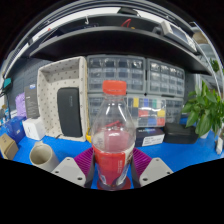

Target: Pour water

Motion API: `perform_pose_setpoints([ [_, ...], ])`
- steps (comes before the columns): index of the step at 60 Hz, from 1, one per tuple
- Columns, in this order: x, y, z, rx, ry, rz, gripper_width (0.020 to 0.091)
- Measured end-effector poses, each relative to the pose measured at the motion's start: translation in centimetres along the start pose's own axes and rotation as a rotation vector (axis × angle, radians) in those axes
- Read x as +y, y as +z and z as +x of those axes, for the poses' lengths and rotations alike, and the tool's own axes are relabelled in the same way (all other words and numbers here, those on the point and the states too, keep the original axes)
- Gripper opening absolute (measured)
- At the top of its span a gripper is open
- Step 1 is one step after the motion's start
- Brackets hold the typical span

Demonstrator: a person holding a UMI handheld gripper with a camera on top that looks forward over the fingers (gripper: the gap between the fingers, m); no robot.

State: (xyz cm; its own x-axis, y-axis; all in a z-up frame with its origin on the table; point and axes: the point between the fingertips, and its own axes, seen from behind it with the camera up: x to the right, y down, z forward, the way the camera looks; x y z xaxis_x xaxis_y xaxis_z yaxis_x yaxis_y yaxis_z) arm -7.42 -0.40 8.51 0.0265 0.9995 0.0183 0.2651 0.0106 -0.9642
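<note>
A clear plastic bottle (113,135) with an orange cap and a red label stands upright between my fingers, filling the middle of the gripper view. My gripper (113,163) is shut on the bottle, and both purple pads (84,160) press against the labelled part. A white cup (41,154) stands on the blue table (180,155) to the left of the fingers, apart from the bottle.
A white microwave-like box (62,97) stands behind the cup. Grey drawer cabinets (150,80) line the back under a dark shelf. A green plant (207,108) is at the right, and small boxes (150,115) sit behind the bottle.
</note>
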Motion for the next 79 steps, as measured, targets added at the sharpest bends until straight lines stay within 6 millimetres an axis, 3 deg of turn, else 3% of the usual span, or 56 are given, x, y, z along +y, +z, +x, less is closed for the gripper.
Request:
perform_pose_setpoints([
  [5,1.1,-0.2,-0.2,-0.001,0.035,-0.048,0.0709],
  [8,1.9,-0.4,0.0,0.010,0.032,-0.078,0.0757],
  [16,3.1,-2.2,0.2,0.038,0.032,-0.112,0.0754],
  [31,5.8,-8.6,-1.1,0.071,0.007,-0.196,0.0753],
  [36,4.6,-10.7,-2.0,0.074,0.005,-0.198,0.0755],
  [56,-4.1,-16.2,-8.3,0.033,0.047,-0.094,0.0755],
  [68,-5.9,-17.9,-11.0,0.014,0.030,-0.078,0.0756],
  [79,-6.3,-18.8,-12.1,0.012,0.023,-0.074,0.0756],
])
